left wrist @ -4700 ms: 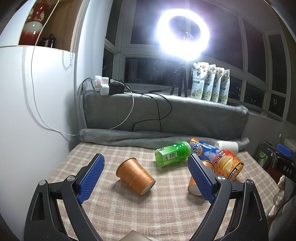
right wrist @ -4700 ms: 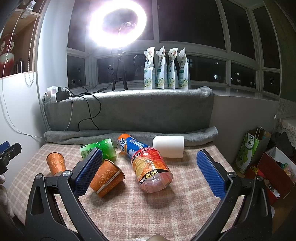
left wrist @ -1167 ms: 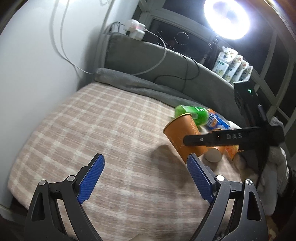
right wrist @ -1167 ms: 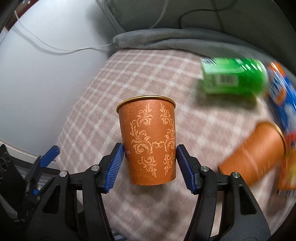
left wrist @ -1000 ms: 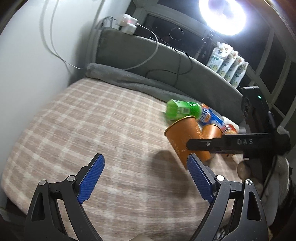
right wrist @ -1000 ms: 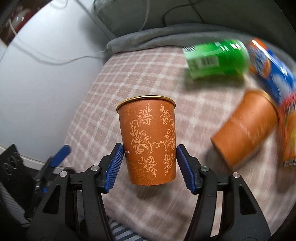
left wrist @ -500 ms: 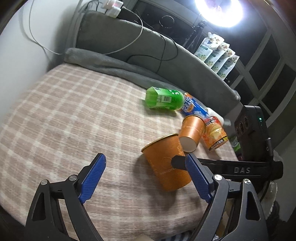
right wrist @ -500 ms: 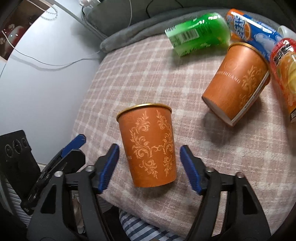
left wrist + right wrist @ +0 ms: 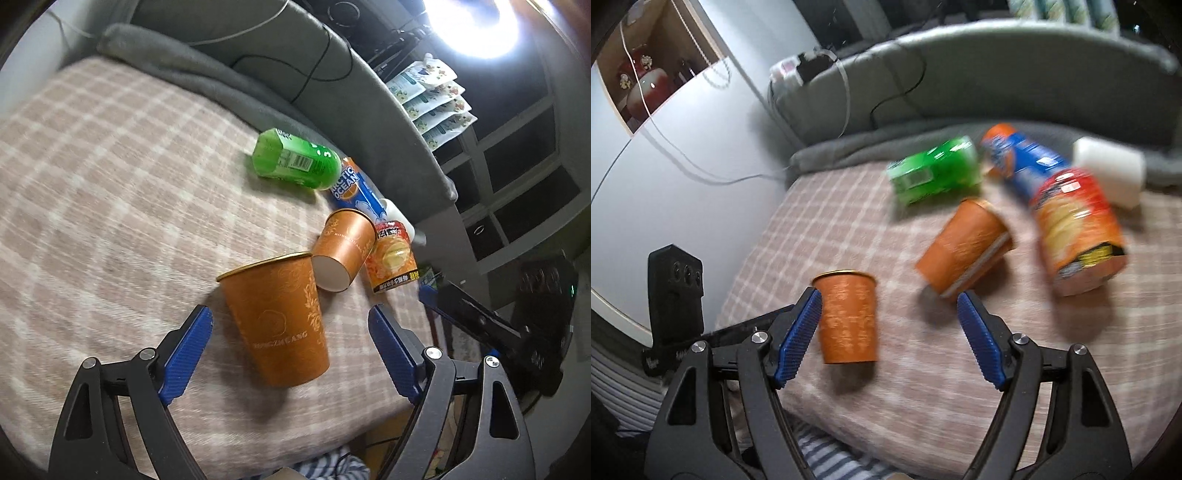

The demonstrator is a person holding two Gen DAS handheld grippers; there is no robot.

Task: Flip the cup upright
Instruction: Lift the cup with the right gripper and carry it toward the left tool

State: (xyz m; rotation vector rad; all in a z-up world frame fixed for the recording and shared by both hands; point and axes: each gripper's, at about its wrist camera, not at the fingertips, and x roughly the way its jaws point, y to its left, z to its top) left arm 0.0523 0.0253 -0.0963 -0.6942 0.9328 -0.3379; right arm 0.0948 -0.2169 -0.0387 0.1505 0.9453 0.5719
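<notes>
An orange patterned paper cup [image 9: 277, 317] [image 9: 847, 317] stands upright, mouth up, near the front edge of the checked surface [image 9: 110, 192]. My right gripper [image 9: 890, 339] is open and empty, drawn back from the cup, with its left pad beside the cup's wall. My left gripper [image 9: 290, 354] is open and empty, with the upright cup in front between its pads, apart from both. A second orange cup [image 9: 345, 249] [image 9: 964, 249] lies on its side behind the first.
A green bottle [image 9: 295, 162], a blue-and-orange bottle [image 9: 351, 188], a red-orange snack canister [image 9: 393, 262] and a white roll [image 9: 1108, 171] lie on the checked surface [image 9: 849, 221]. A grey blanket [image 9: 221, 85] runs along the back. The surface's front edge is just behind the upright cup.
My right gripper set the cup down upright, opened and pulled back up and away. My left gripper has swung toward the cup, which now stands between its pads.
</notes>
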